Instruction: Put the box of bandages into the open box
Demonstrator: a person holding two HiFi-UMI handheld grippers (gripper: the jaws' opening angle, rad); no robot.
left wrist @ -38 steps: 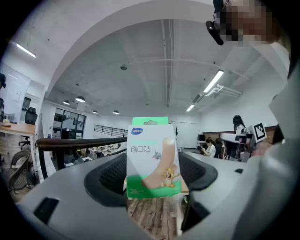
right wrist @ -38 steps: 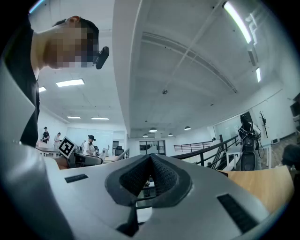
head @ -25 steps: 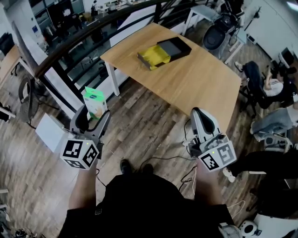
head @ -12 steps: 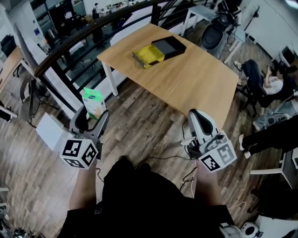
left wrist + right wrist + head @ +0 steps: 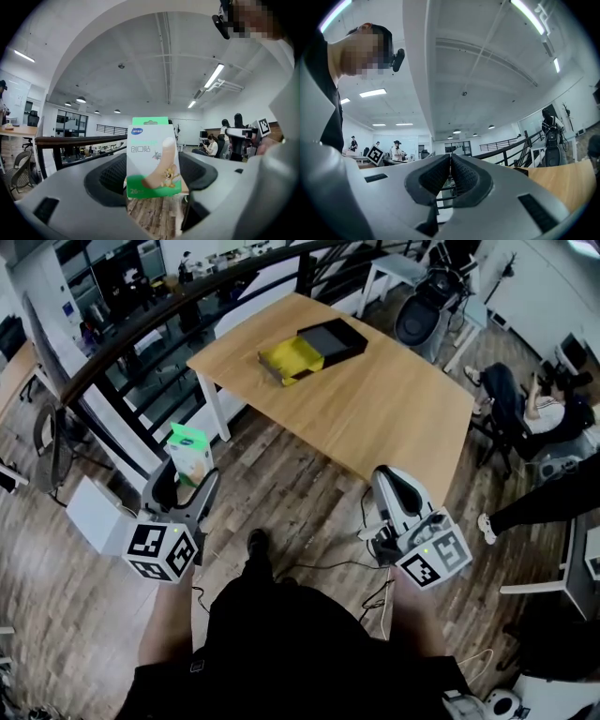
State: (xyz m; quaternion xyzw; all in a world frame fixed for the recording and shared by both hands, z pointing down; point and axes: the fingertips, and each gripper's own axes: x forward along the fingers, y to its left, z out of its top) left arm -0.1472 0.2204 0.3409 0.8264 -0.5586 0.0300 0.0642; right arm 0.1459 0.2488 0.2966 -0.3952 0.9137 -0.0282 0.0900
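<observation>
Bandage box [image 5: 153,157] — between left claw [image 5: 152,180] jaws

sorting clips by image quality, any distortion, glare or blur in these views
Head view: wide-angle bend in the table edges, even light, fairly sharp. Left gripper view: strong fisheye with black corners; the box of bandages is slightly soft. Right gripper view: same black corners, ceiling light strips blown out at the top.

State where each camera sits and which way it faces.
Head view: on the head, steeply down at table, left gripper, right gripper; torso shows.
Left gripper view: on that gripper, facing the ceiling, box of bandages clamped; person upper-right.
Right gripper view: on that gripper, tilted up, jaws together; shoulder left.
Shared by head and left gripper views: that box.
</observation>
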